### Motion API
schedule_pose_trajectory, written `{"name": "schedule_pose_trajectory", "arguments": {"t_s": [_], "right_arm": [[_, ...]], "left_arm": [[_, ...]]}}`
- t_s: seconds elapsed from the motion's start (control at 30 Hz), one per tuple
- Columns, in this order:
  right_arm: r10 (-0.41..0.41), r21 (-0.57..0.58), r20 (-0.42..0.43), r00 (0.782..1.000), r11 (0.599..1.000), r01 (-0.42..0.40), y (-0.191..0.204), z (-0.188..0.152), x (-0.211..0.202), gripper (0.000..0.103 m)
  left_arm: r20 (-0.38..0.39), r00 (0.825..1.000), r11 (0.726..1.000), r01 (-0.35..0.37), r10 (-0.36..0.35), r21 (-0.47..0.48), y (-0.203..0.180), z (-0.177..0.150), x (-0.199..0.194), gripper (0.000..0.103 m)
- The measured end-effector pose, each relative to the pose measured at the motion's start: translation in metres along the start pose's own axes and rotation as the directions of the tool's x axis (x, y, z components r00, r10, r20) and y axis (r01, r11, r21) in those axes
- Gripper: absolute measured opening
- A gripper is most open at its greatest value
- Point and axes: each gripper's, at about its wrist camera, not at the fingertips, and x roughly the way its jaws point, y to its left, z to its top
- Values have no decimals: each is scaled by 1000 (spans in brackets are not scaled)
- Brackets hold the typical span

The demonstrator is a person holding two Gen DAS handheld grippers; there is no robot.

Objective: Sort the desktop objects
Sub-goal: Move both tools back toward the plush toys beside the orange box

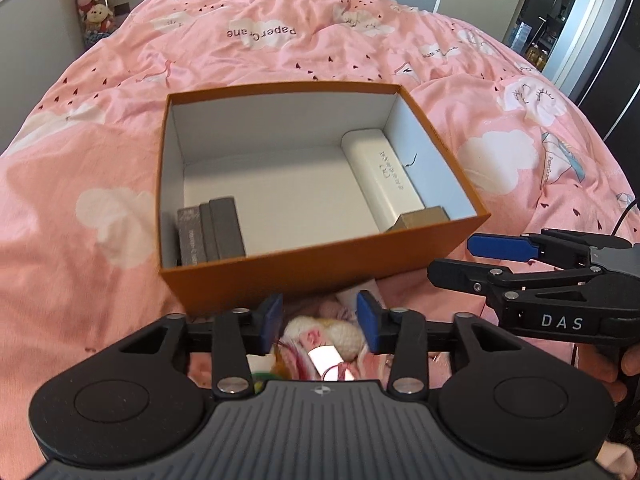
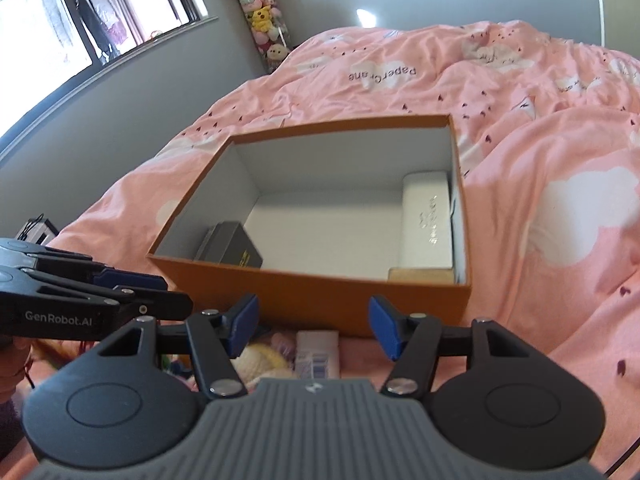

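Orange box [image 1: 320, 276] on pink duvet [image 1: 100, 160]; white case [image 1: 384, 178] inside at 3 o'clock. Left tongs [image 1: 319, 326] spread, empty, over plush toy [image 1: 340, 334]. Right tongs [image 2: 313, 328] spread, empty.

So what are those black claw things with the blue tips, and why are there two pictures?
Each claw is a hand-held gripper that a person squeezes, one in each hand. A small camera sits on each, looking along its fingers, so you get two pictures of the same bed. One is from the left hand-held gripper, the other from the right hand-held gripper. Both are open and hold nothing. On the pink duvet stands an orange box. Inside lie a white case, some grey boxes and a small tan box. In front of the box, near the fingers, lie soft toys and a small white packet, still waiting to be sorted.
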Motion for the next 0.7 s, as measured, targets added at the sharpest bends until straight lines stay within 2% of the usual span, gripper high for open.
{"name": "schedule_pose_trajectory", "arguments": {"t_s": [0.13,0.23,0.33,0.5,0.6,0.7], "right_arm": [[4,-5,-56,998,1000,-4,4,-13,4,63],[11,17,-103,995,1000,-9,3,-23,10,63],[0,29,-148,989,1000,5,2,-31,14,63],[14,80,-192,981,997,1,-5,-38,17,64],[14,89,-213,977,996,5,-5,-42,20,64],[14,78,-224,975,997,4,0,-43,22,64]], "left_arm": [[-13,1000,1000,-13,13,10,2,-14,-6,52],[-25,1000,1000,-14,14,13,3,-24,-10,59],[-43,999,999,-29,31,40,0,-33,-12,59],[-87,995,995,-41,49,92,-2,-48,-16,69],[-99,993,992,-58,69,112,1,-56,-20,72],[-119,991,992,-44,59,122,5,-62,-23,73]]}}
